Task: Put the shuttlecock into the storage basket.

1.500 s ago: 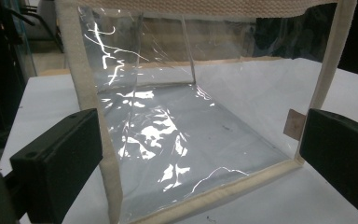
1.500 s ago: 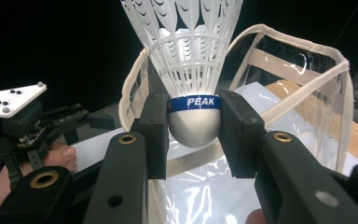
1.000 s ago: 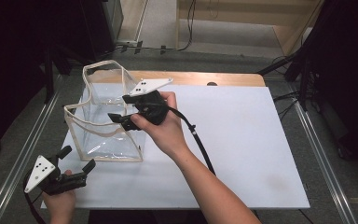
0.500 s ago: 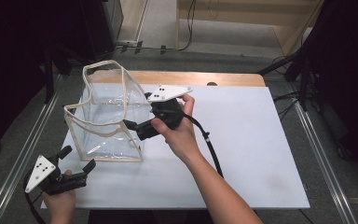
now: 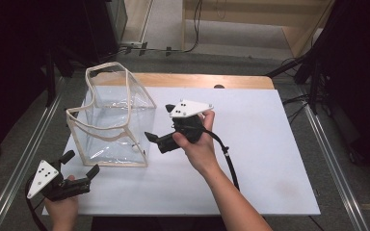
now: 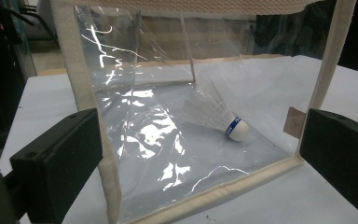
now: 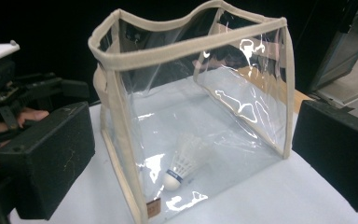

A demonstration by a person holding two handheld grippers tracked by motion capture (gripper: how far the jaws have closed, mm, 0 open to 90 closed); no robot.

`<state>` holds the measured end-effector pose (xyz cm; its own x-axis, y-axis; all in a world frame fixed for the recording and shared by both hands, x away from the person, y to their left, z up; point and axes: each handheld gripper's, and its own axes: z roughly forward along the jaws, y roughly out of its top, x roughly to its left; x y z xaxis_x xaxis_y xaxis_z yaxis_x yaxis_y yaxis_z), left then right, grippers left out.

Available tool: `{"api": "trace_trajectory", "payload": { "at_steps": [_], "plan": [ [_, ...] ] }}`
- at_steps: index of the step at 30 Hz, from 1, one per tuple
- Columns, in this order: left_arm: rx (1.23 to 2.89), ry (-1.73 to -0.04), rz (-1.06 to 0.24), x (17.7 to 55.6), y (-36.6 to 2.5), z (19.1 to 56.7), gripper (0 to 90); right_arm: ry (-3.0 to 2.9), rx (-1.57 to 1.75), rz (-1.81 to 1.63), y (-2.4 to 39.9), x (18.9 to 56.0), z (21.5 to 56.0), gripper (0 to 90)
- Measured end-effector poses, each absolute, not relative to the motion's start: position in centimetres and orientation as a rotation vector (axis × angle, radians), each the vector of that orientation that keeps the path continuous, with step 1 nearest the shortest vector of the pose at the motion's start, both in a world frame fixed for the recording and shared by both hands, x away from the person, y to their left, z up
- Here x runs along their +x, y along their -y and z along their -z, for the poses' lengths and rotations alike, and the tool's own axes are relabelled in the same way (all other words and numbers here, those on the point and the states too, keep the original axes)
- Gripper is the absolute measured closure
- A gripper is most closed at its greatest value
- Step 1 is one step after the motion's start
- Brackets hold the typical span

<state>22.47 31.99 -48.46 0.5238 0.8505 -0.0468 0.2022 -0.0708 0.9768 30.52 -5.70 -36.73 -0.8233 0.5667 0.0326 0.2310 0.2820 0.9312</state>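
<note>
A clear plastic bag [image 5: 111,120] with beige trim stands open-topped on the white table [image 5: 270,159]. A white shuttlecock [image 5: 135,147] lies on its floor, cork toward the near right corner; it is also plain in the left gripper view [image 6: 223,119] and the right gripper view [image 7: 182,163]. My right gripper [image 5: 159,122] hovers just right of the bag, pointing at it. Its jaws have just been opening and stand open with nothing held [image 7: 193,156]. My left gripper [image 5: 82,162] rests open near the front left, short of the bag [image 6: 144,140].
A wooden strip [image 5: 197,79] borders the table's far edge. Metal rails [image 5: 332,159] run along both sides. A black cable [image 5: 229,161] trails from the right gripper across the white sheet. The other hand and its gripper [image 7: 28,93] sit left of the bag [image 7: 191,107].
My right gripper has drawn back from over the bag's mouth, moving right and lower beside it. The bag, the shuttlecock and the left gripper have stayed put.
</note>
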Motion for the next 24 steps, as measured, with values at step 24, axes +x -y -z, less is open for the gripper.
{"api": "trace_trajectory", "payload": {
  "at_steps": [24],
  "plan": [
    [1.585,-0.926,-0.684,22.5,-31.9,48.5,0.0,-2.191,0.779,-1.554,9.1,29.3,40.2,0.0]
  ]
}}
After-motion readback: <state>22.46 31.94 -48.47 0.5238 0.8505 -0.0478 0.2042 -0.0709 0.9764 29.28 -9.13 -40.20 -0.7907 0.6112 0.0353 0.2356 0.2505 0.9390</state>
